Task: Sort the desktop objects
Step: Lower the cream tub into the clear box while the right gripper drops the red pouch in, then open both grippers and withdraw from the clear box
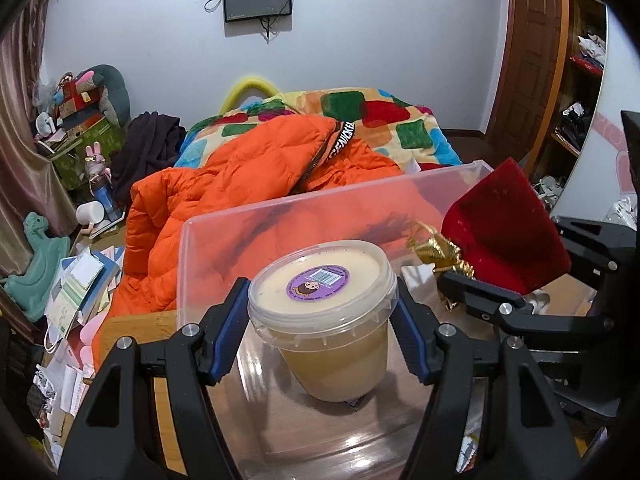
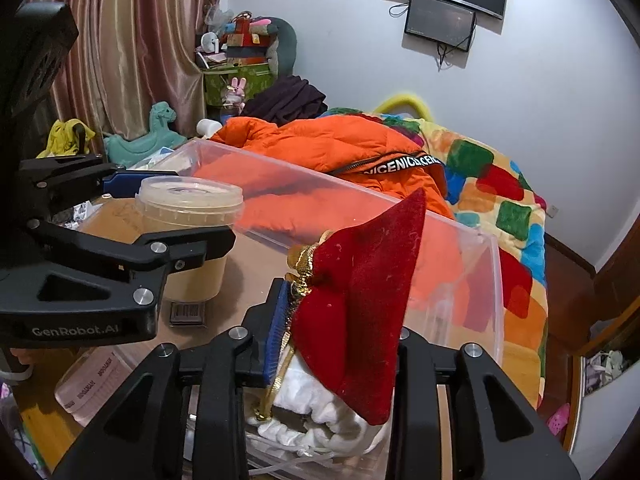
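Note:
A clear plastic tub with a lid and purple sticker (image 1: 324, 312), full of pale paste, sits inside a clear plastic bin (image 1: 320, 204). My left gripper (image 1: 322, 328) has its blue-padded jaws against the tub's two sides, shut on it. The tub (image 2: 188, 208) and left gripper (image 2: 168, 216) also show in the right wrist view. My right gripper (image 2: 340, 344) is shut on a red velvet pouch with gold drawstring (image 2: 360, 292), held over the bin's (image 2: 472, 248) right part. The pouch (image 1: 504, 232) also shows in the left wrist view.
An orange puffer jacket (image 1: 240, 184) and colourful quilt (image 1: 384, 112) lie on the bed behind the bin. White cloth (image 2: 320, 420) lies in the bin under the pouch. Papers and toys (image 1: 72, 288) clutter the left. A wooden desk edge (image 1: 132, 328) is beneath.

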Available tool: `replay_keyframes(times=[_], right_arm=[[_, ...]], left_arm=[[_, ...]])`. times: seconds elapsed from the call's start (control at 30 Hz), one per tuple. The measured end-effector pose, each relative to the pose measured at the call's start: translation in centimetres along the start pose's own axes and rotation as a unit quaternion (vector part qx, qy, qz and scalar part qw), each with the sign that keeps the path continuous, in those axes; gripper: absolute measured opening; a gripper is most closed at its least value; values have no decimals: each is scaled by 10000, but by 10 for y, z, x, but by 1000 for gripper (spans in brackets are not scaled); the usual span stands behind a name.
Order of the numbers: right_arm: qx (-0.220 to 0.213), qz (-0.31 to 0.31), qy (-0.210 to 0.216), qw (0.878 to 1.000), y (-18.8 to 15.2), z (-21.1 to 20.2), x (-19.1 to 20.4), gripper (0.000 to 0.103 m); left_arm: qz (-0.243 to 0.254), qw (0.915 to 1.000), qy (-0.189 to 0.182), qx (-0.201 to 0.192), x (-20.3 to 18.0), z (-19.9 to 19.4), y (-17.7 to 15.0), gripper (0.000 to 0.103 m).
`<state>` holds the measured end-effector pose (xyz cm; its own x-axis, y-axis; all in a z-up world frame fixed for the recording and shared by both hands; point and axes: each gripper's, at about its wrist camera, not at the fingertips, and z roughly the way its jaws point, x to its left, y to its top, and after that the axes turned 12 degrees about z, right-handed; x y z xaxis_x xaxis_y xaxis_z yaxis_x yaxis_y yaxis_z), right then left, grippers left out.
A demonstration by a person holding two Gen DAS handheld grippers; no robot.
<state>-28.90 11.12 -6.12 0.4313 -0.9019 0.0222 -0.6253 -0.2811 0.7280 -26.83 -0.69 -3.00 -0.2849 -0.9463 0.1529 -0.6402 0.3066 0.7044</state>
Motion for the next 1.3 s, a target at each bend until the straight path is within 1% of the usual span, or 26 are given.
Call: replay_keyframes(times=[0.17, 0.27, 0.33, 0.43, 0.53, 0.57, 0.63, 0.7, 0.83, 0.97, 1.03, 1.17, 1.3], right_arm=[[3, -9, -21, 10000, 0, -2, 1, 33], [18, 70, -9, 10000, 1, -3, -3, 42], [1, 120, -9, 9999, 0, -6, -5, 51], [-65, 81, -88, 9999, -2, -11, -4, 59], [-128, 61, -123, 9998, -3, -16, -4, 62], [-150, 73, -124, 9998, -3, -18, -4, 63], [-210, 138, -125, 9996, -3, -24, -7, 68], [-263, 212, -109, 9994, -5, -31, -10, 71], [-381, 436, -40, 9983, -9, -49, -19, 72], [-548, 655, -21, 9963, -12, -68, -27, 78], [-638, 755, -37, 9951, -14, -79, -31, 80], [-836, 787, -130, 9933, -20, -101, -31, 82], [-1072, 799, -211, 9908, -28, -120, -29, 90]], left_arm=[[95, 9999, 31, 25, -3, 0, 1, 67], [122, 9999, 21, 24, -3, 0, 1, 67], [125, 9999, 26, 27, -3, -1, 1, 67], [151, 9999, 49, 23, -3, -1, 1, 68], [136, 9999, 101, 24, -2, -3, 2, 69], [107, 9999, 105, 4, -1, -5, 1, 73], [-4, 10000, 75, -54, 2, -11, 2, 82], [-17, 9998, 105, -160, 2, -21, 3, 83], [59, 9991, 287, -298, 0, -37, 5, 90], [-18, 9988, 277, -396, -1, -52, 6, 93], [-56, 9983, 337, -481, -1, -62, 6, 95], [-138, 9968, 445, -643, 2, -83, 1, 97], [-267, 9953, 510, -783, 8, -105, -8, 98]])
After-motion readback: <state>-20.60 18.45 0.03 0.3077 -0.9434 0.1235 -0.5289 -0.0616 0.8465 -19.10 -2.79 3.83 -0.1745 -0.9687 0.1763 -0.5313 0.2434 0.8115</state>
